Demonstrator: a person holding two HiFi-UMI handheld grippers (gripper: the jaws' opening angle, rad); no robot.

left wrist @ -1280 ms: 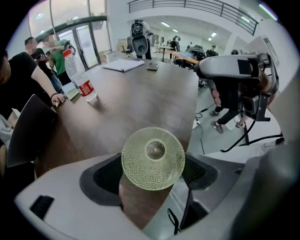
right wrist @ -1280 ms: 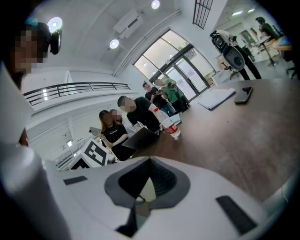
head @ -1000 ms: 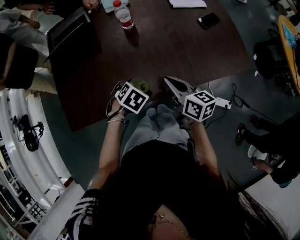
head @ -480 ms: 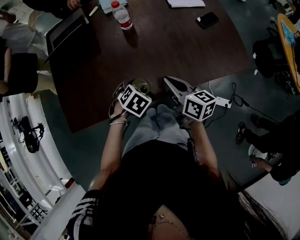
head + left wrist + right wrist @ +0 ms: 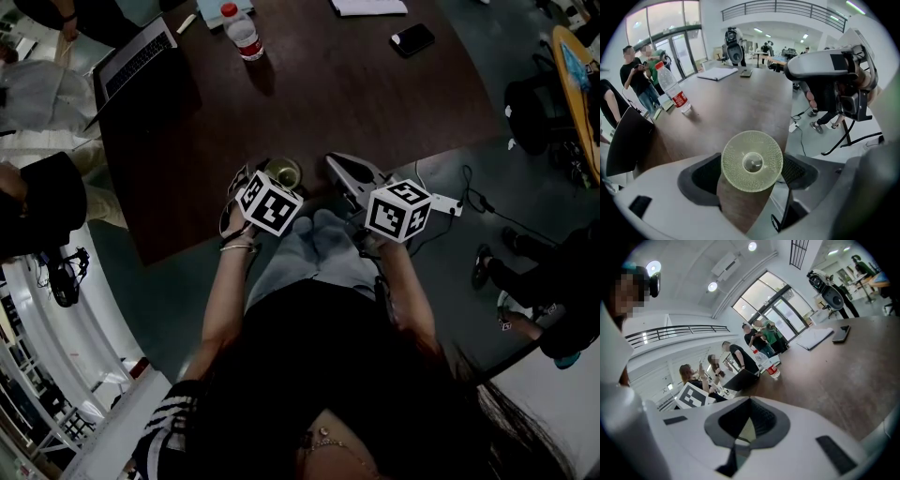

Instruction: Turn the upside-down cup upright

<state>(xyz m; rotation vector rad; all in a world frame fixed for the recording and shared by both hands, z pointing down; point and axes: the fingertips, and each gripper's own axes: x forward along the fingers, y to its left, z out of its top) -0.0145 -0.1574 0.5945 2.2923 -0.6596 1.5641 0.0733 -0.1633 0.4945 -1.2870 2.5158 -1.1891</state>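
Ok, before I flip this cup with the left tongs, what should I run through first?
1. Cup between the left tongs: ok, centred between the pads.
2. Cup orientation: not ok, its bottom faces up, so the turn is not yet done.
3. Firm grip on the cup: cannot tell, the pads sit at its sides but contact is unclear.
4. Right tongs out of the way: ok, shut, empty, and apart from the cup.
5. Room to turn: ok, the bottle stands far across the table.
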